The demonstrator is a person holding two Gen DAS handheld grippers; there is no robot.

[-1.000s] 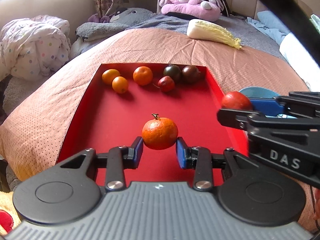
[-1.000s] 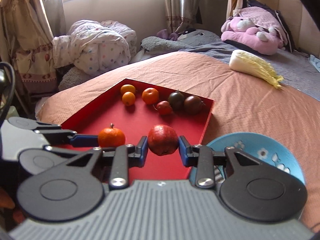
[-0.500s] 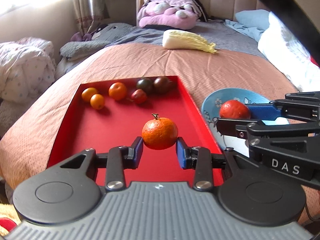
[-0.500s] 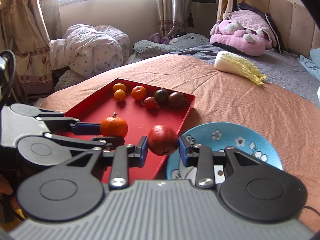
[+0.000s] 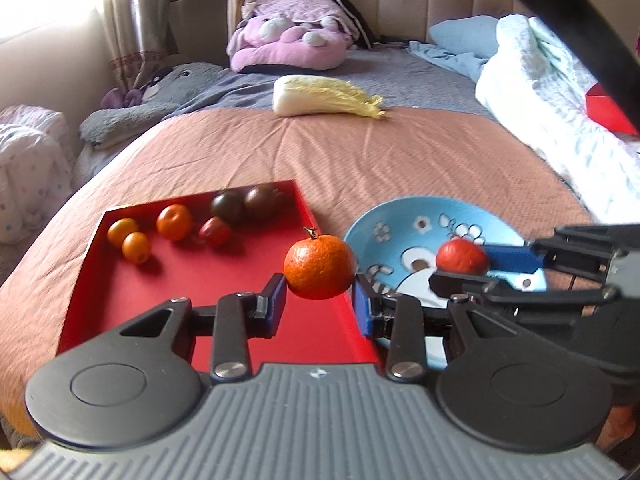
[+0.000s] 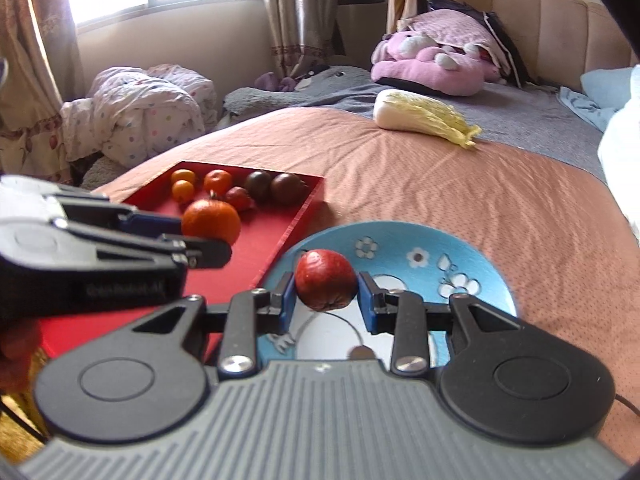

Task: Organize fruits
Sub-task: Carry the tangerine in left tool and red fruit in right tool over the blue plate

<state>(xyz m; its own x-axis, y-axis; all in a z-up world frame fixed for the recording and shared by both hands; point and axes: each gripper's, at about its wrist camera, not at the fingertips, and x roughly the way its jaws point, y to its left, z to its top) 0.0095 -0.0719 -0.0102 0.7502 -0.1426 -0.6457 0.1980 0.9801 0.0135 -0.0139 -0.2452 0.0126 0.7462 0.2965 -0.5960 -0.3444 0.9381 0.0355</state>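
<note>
In the left wrist view, an orange tangerine (image 5: 320,266) is clamped between the blue pads of the left gripper (image 5: 320,300) above the right edge of the red tray (image 5: 168,300), where six smaller fruits (two of them dark) are lined along the far wall. In the right wrist view, a red fruit (image 6: 326,280) is pinched by the right gripper (image 6: 326,300) over the blue flowered bowl (image 6: 460,256), just beside the tray.
</note>
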